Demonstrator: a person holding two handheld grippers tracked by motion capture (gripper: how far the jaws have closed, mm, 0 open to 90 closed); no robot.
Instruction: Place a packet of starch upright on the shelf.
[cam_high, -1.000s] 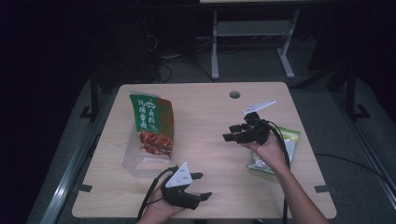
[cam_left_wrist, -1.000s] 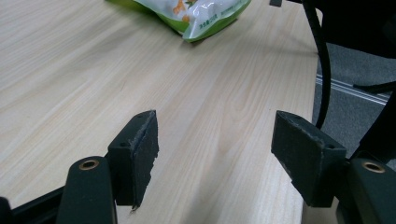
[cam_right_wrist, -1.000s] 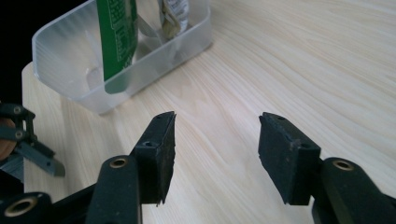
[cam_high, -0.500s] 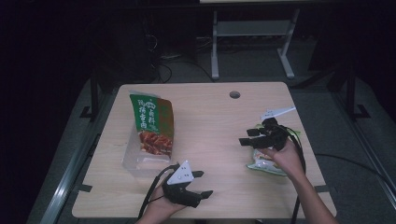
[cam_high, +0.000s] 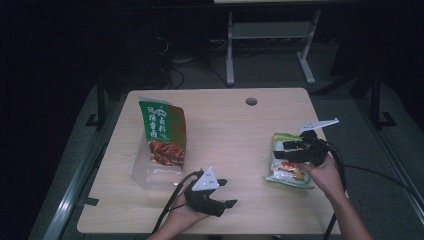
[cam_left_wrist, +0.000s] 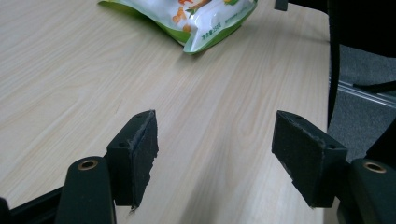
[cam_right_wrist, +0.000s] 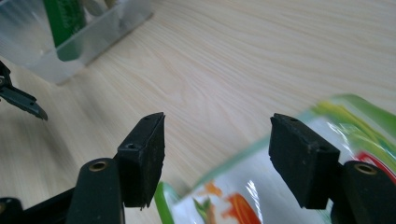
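Observation:
A green-and-white snack bag (cam_high: 286, 171) lies flat near the table's right edge. My right gripper (cam_high: 286, 151) hovers just over its left end. Its jaws have just been opening, and the bag's corner (cam_right_wrist: 280, 186) lies under them without touching the pads. My left gripper (cam_high: 227, 192) rests low near the front edge, pointing right, open over bare wood (cam_left_wrist: 215, 135). The bag's (cam_left_wrist: 196, 14) end lies ahead of it. A tall green-and-red snack bag (cam_high: 162, 132) stands in a clear plastic container (cam_high: 145, 172) at the left.
The wooden table (cam_high: 225, 120) has a cable hole (cam_high: 251, 101) at the back. The clear container's corner (cam_right_wrist: 70, 51) is at the top left of the right gripper view. Cables trail from both grippers off the front edge. Dark floor and a metal stand lie beyond.
My right gripper has moved right and toward the front, from the middle of the table to above the green-and-white bag, its jaws wider. The left gripper has shifted slightly right.

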